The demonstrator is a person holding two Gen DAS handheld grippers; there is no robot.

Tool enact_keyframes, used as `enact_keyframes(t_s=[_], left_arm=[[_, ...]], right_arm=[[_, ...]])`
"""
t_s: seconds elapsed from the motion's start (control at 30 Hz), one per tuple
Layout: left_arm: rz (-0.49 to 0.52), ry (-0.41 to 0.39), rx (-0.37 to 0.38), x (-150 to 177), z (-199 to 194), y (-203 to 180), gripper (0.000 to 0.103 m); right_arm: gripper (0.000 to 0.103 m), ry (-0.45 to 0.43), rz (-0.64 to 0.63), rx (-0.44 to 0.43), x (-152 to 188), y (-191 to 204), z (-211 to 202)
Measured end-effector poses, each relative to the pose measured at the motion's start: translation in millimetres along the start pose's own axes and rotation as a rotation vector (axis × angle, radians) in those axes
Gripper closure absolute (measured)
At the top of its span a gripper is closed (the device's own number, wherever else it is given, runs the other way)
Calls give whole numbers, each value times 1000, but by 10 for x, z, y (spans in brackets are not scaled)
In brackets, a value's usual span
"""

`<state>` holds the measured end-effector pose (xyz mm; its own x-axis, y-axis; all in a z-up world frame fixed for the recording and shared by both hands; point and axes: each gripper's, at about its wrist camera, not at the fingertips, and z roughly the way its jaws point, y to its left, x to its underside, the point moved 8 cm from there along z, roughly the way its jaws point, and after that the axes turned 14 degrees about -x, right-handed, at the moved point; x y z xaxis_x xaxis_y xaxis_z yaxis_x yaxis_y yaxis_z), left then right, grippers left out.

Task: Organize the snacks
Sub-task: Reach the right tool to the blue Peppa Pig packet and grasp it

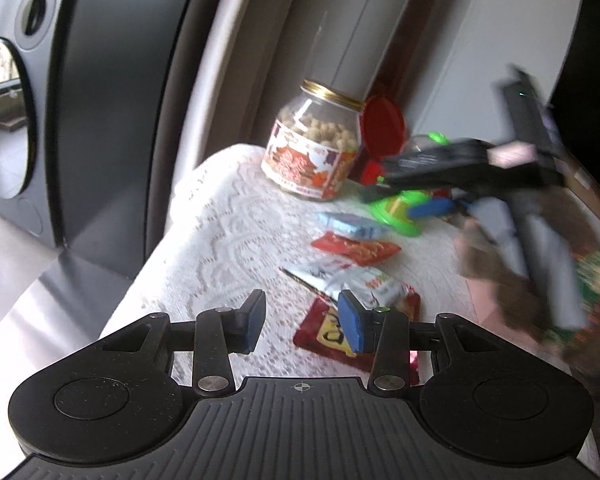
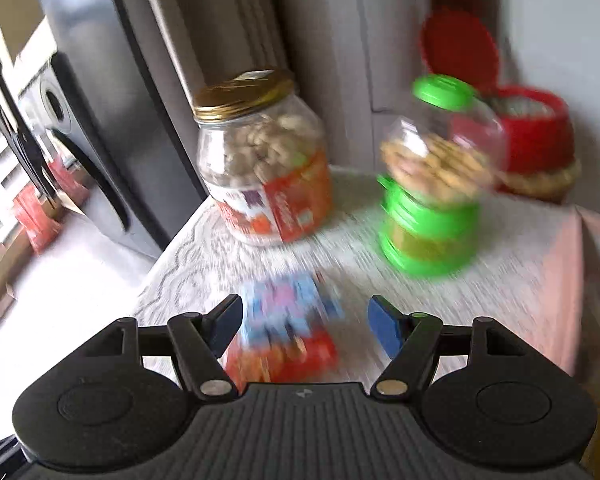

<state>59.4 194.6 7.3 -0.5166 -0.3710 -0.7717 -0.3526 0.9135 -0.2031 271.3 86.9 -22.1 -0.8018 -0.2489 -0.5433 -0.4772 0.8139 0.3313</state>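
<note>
Packets lie in a loose row on the lace-covered desk (image 1: 220, 216): blue packet (image 2: 288, 312) sits just ahead of the right gripper (image 2: 306, 320), fingers apart and empty, its long axis running away from them. Left gripper (image 1: 302, 322) fingers also apart, empty, white packet (image 1: 364, 284) just beyond; desk edge near at left, jar (image 2: 260, 168) and green dispenser (image 2: 436, 184) crowd the back.

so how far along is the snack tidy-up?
Early. Done: nothing clearly; two jars, gold-lid jar and green-lid jar, stand at the back. In hand: nothing; left hand-held gripper and right hand-held gripper are both open, the right over the blue packet. Left: blue, red packet and white packet loose on the cloth.
</note>
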Motion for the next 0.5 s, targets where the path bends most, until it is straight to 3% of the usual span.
enact_keyframes(t_s=[0.17, 0.27, 0.33, 0.47, 0.5], left_arm=[[-6, 16, 0, 42, 26, 26, 58], [-15, 27, -3, 54, 62, 48, 58], [-20, 34, -4, 66, 77, 46, 58], [-23, 39, 8, 81, 85, 16, 58], [-22, 42, 11, 85, 100, -2, 58]], right_arm=[[33, 107, -51, 32, 63, 30, 414], [33, 89, -79, 8, 106, 26, 348], [40, 85, -88, -21, 162, 19, 217], [65, 87, -62, -94, 374, -18, -150], [75, 103, -50, -121, 458, -27, -231]])
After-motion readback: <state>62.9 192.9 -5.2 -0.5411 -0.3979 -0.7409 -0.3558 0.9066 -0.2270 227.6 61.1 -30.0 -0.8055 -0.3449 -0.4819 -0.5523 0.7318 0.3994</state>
